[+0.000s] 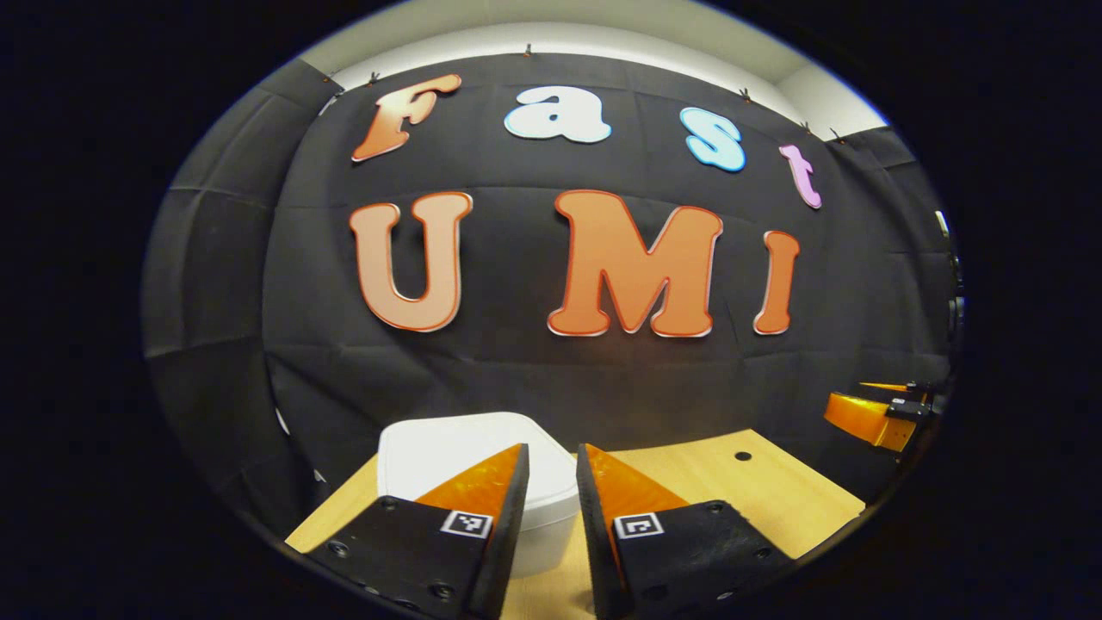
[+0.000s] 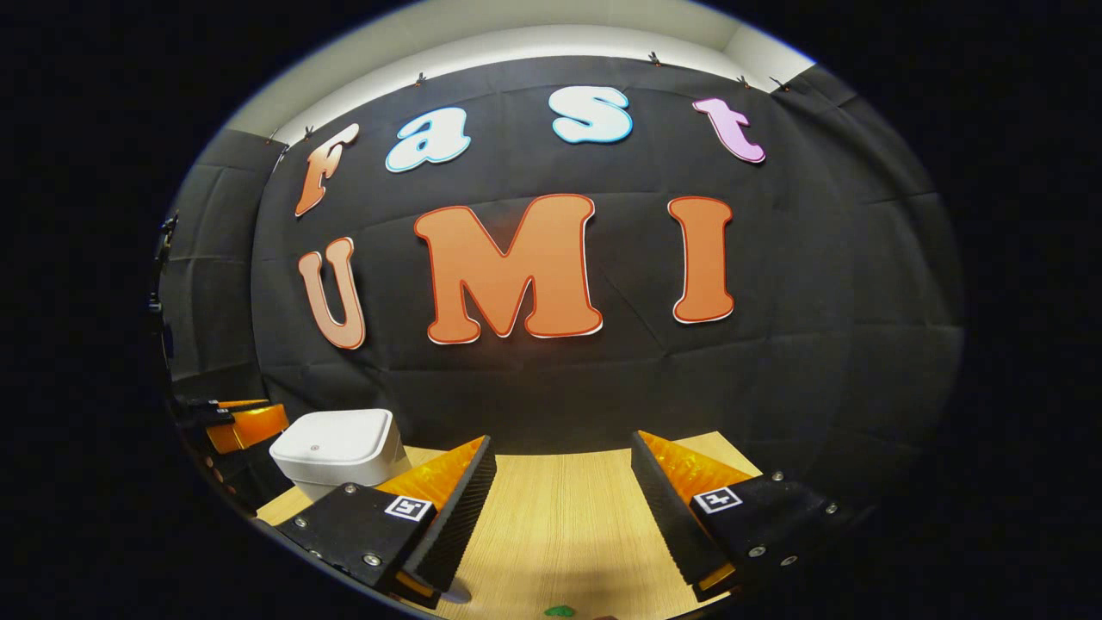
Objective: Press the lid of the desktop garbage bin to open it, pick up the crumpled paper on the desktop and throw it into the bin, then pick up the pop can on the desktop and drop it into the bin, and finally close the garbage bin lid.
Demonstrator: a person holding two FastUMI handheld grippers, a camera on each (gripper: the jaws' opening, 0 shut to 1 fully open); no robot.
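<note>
Fingers of the left gripper (image 1: 551, 461) stand at the bottom of the left gripper view with only a narrow gap between their tips, so they are nearly pressed together and pinch nothing. Just beyond them, partly hidden behind the left finger, sits the white garbage bin (image 1: 430, 452) with its lid down, resting on the wooden table (image 1: 775, 495) close to the black cloth wall (image 1: 516, 379). A small dark hole (image 1: 742, 455) marks the tabletop to the right of the bin. At the far right edge of that view the right gripper (image 1: 878, 412) shows above the table, well apart from the bin; whether it is spread cannot be told from there. In the right gripper view, its own gripper (image 2: 561, 446) has its fingers spread wide with bare table (image 2: 560, 517) between them, holding nothing. The bin (image 2: 340, 448) stands off to the left of those fingers, lid shut, and beyond it at the left edge the other gripper (image 2: 245, 422) appears beside the bin. A small green object (image 2: 560, 611), too little of it visible to identify, lies on the table at the bottom edge of that view.
</note>
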